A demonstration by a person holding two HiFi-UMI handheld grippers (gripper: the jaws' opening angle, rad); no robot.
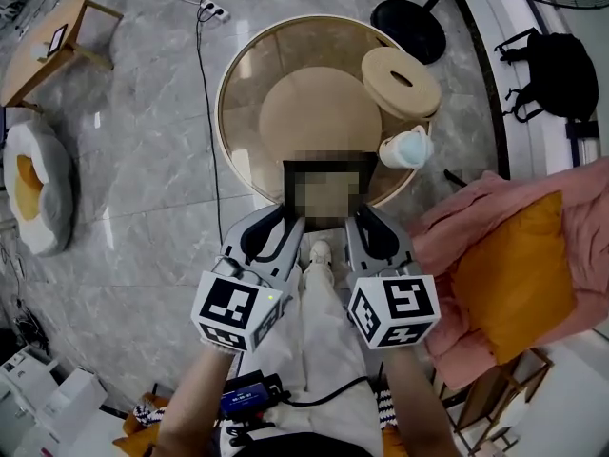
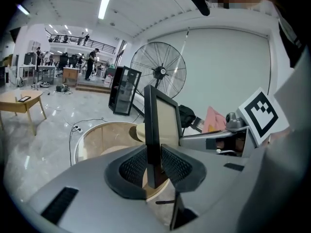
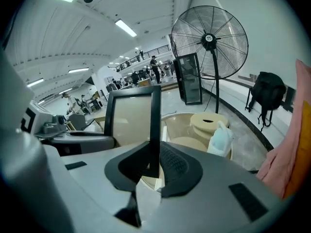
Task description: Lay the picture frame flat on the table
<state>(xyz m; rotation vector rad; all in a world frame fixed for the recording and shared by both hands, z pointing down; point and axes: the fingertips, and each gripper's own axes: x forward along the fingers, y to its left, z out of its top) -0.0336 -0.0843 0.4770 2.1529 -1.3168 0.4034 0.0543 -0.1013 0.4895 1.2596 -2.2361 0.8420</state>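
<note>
black edging and a beige panel: that's the picture frame (image 1: 328,193), standing upright between my two grippers, over the near rim of the round glass-topped desk (image 1: 225,93); whether its bottom edge touches the glass i cannot tell from any view. the left gripper (image 1: 285,219) is clamped on the frame's left side edge, the ribbed pads (image 2: 133,165) pressed on either face of the thin black strip; the right gripper (image 1: 366,219) is clamped the same way on the right side edge, narrow around it, as the right gripper view shows (image 3: 154,164).

to lay it well, i'd judge the job is a hinge, not a drop: set the bottom edge on the glass first, then tip the top away from me toward the middle of the desk, with both grippers turning at the same rate so the frame doesn't twist between them; glass on glass is unforgiving, so the last part should be slow.

watch the right side; the pale bottle (image 1: 406,149) stands just beside the frame's upper right corner, and the round wooden block (image 1: 401,81) sits beyond it; the bare glass lies ahead and to the left, so i'd bias the frame slightly that way as it goes over.

each lower jaw will likely end up under the frame edge; i'd open only once the far edge rests, then slide out sideways.
</note>
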